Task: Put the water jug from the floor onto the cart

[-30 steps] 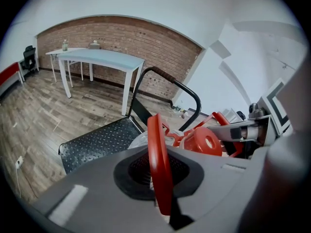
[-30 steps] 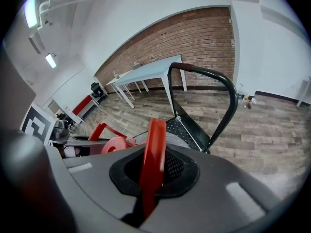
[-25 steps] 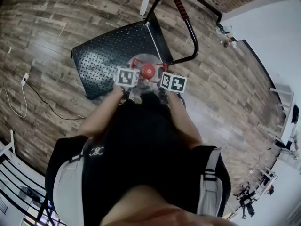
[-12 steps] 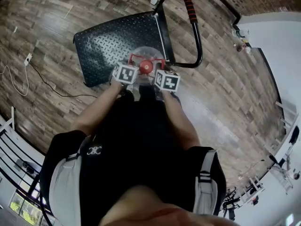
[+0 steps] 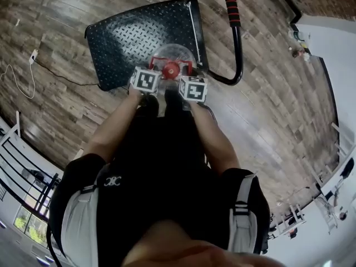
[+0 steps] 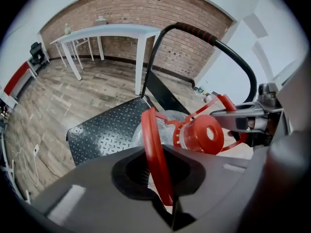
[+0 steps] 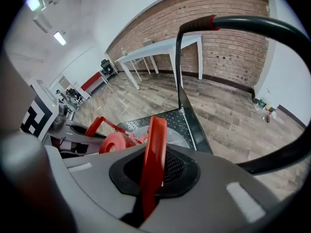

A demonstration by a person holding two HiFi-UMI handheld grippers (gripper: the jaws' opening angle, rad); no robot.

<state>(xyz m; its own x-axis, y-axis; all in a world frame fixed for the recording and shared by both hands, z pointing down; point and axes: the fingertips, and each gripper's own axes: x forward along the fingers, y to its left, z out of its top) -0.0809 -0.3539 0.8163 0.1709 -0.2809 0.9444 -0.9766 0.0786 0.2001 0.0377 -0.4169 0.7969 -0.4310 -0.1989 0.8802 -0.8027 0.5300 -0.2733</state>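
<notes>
A clear water jug [image 5: 173, 53] with a red cap [image 5: 171, 69] and a red carrying handle hangs over the near edge of the black, studded cart platform [image 5: 128, 35]. My left gripper [image 5: 153, 71] and right gripper [image 5: 188, 78] flank the cap. In the left gripper view the red handle [image 6: 153, 149] runs between the jaws of my left gripper [image 6: 160, 178]; they are opening, with a sliver of light beside the handle. In the right gripper view my right gripper [image 7: 150, 178] is shut on the handle's other side [image 7: 156, 144]. The jug's base is hidden.
The cart's black push bar with a red grip [image 5: 236, 32] rises just right of the jug. A white cable [image 5: 22, 82] lies on the wooden floor at the left. A white table [image 6: 112, 33] stands before the brick wall. My body fills the lower head view.
Both grippers and the jug have sunk toward the cart platform and moved over its near edge. The two marker cubes have come closer together.
</notes>
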